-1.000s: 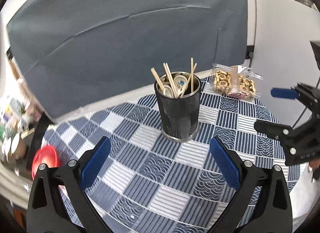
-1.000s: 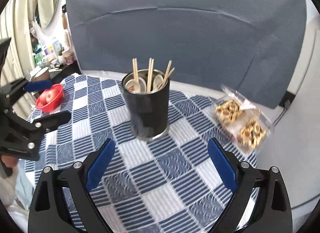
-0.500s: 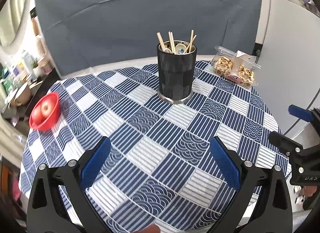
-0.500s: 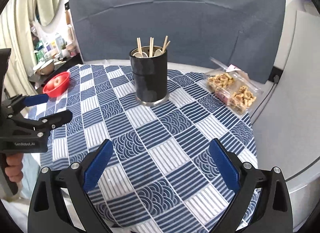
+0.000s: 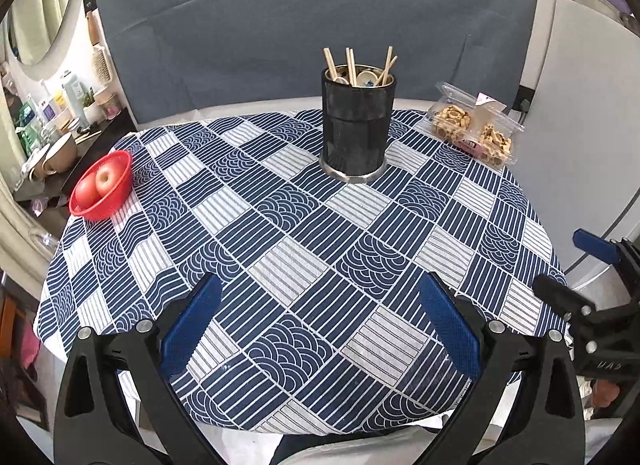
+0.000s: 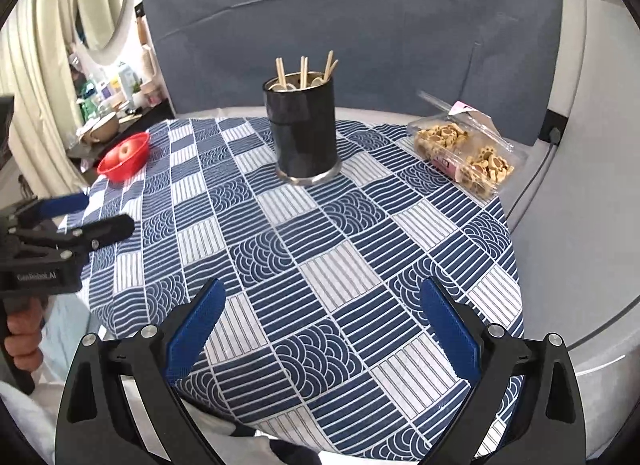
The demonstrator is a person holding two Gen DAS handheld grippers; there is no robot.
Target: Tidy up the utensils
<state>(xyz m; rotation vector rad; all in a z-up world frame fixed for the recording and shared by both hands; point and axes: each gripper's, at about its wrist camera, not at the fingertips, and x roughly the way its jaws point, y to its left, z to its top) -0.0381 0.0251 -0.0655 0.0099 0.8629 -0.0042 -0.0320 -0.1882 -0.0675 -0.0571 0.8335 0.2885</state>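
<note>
A black cylindrical utensil holder (image 5: 357, 125) (image 6: 303, 133) stands upright at the far side of the round table. Wooden chopsticks (image 5: 351, 66) (image 6: 304, 70) and spoons (image 5: 366, 77) stick out of its top. My left gripper (image 5: 320, 323) hangs open over the table's near edge, well short of the holder, with nothing between its blue pads. My right gripper (image 6: 320, 325) is likewise open and empty at the near edge. Each gripper also shows in the other's view: the right gripper (image 5: 572, 265) at the right border, the left gripper (image 6: 100, 213) at the left border.
A blue and white patterned cloth (image 5: 304, 249) (image 6: 320, 241) covers the table. A red bowl (image 5: 102, 189) (image 6: 124, 157) with apples sits at the left edge. A clear box of biscuits (image 5: 474, 131) (image 6: 464, 151) lies far right. A grey backdrop (image 5: 304, 25) stands behind. A hand (image 6: 22, 339) holds the left gripper's handle.
Both grippers have drawn back from the holder towards the table's near edge. The holder now looks smaller and farther, and the whole tabletop has come into view. Both stayed open.
</note>
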